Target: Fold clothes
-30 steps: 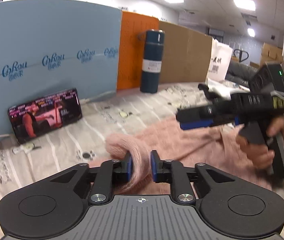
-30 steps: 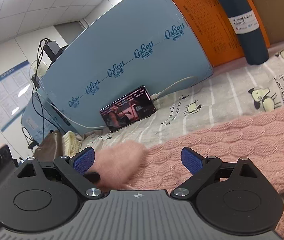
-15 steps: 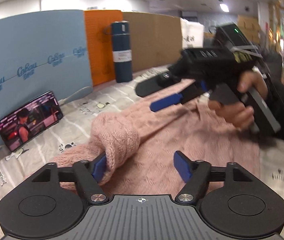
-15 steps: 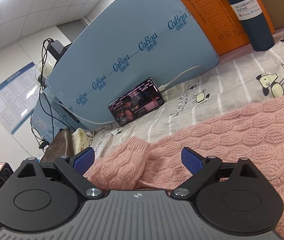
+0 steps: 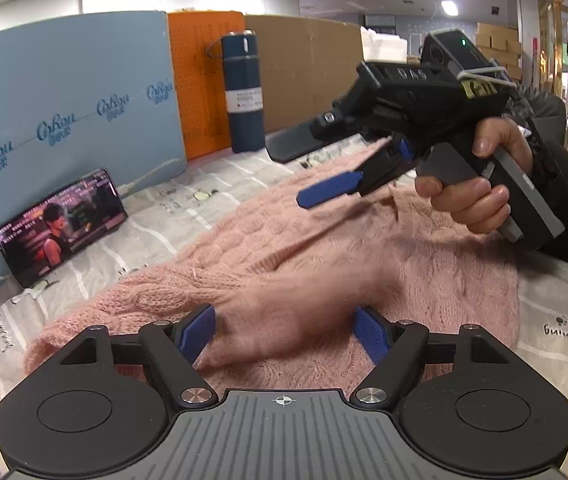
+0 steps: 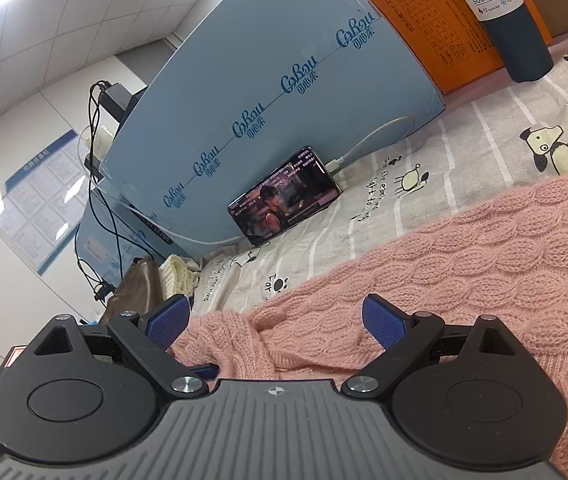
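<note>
- Left wrist view is showing my left hand-held gripper (image 5: 284, 330) with its blue pads spread wide, gripping nothing; a blurred pink sleeve (image 5: 304, 312) is lying between them, so I judge it loose, not pinched.
- My right hand-held gripper (image 5: 348, 168) is hovering over the far part of the pink sweater (image 5: 424, 264), its fingers also spread and empty; its own view is confirming this, with knit showing below the gap (image 6: 276, 320).
- I am judging the folding as barely begun: the sweater is lying spread across the printed sheet (image 6: 464, 152), one sleeve brought in over the body, with no tidy rectangle showing yet. The other sleeve and the body folds are seemingly remaining.
- Motion blur is smearing the sleeve, so I cannot tell how neatly it is lying.
- Sweater hem and the right edge are being cut off by the frame and by my right hand (image 5: 480, 184); the collar is not visible to me.
</note>
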A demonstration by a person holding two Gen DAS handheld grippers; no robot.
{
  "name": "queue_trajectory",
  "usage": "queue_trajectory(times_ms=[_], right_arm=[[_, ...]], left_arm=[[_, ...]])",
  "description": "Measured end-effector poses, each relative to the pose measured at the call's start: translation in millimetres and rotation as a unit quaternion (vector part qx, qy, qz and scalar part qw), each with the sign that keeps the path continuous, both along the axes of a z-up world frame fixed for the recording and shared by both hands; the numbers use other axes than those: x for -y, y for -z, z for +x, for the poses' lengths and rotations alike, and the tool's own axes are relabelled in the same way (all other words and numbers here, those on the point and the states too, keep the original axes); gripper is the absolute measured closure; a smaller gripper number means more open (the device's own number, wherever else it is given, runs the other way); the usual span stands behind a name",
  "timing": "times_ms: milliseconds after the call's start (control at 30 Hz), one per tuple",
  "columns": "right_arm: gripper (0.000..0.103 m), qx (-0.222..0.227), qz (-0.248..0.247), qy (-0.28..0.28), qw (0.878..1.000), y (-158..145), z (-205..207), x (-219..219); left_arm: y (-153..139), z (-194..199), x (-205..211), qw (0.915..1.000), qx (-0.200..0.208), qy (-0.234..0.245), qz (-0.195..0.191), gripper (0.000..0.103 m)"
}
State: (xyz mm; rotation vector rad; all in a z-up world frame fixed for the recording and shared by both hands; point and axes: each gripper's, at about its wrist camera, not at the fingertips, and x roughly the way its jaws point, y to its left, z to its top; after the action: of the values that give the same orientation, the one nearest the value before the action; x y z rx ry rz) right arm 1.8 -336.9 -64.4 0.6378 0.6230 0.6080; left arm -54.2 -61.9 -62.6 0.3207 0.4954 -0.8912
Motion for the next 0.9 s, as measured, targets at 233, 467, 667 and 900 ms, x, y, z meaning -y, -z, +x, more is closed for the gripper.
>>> queue_trajectory(times_ms=[233,467,667,900], right_arm=[[0.011,-0.007,-0.015,-0.034,0.999,-6,-4,-8],[0.018,-0.022,-0.066,-0.101,0.992,-9,-15,-27],[0.042,-0.026,-0.142,-0.143,0.979,-3,-24,-49],[0.039,-0.022,-0.162,-0.146,0.976,0,-29,-50]], left_arm=[[-19,0,-32,0.9964,0.022,-0.049,-0.066,0.015],[-12,26,-47,0.9731,0.046,-0.225,-0.021,0.009],[7,48,-52,0.9594,0.015,-0.281,0.013,0.009],[14,58,-57,0.9439,0.01,-0.329,0.024,0.008]])
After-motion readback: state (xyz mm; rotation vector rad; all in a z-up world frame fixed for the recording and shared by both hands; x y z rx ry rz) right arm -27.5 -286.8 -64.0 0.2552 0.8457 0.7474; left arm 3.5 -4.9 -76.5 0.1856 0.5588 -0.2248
